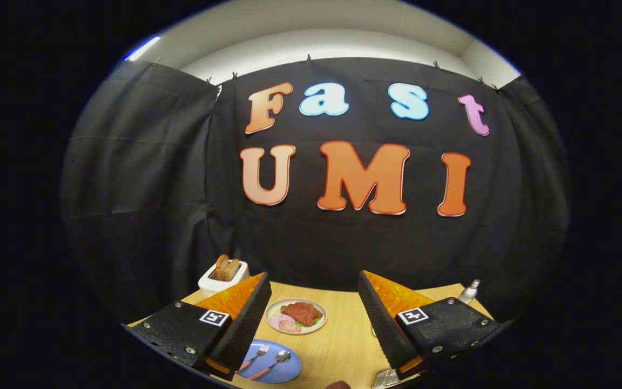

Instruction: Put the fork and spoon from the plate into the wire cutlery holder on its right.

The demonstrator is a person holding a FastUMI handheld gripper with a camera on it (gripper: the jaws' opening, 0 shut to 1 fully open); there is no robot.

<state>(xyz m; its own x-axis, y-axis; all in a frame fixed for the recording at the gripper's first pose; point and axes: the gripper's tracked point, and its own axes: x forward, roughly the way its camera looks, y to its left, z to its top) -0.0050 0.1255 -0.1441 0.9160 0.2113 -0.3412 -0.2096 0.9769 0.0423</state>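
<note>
Hovering with the claw [313, 324] spread wide and empty above the surface [343, 346].
Fork [255, 356] and spoon [274, 361] lay on the blue plate [284, 370] beside one finger; the wire cutlery holder [385, 378] sat to the plate's right, barely in view, judged untouched.

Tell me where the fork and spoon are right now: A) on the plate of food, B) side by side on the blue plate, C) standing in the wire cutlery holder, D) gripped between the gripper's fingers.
B: the fork and spoon lie side by side on the blue plate, while the gripper is open, holding nothing.
</note>
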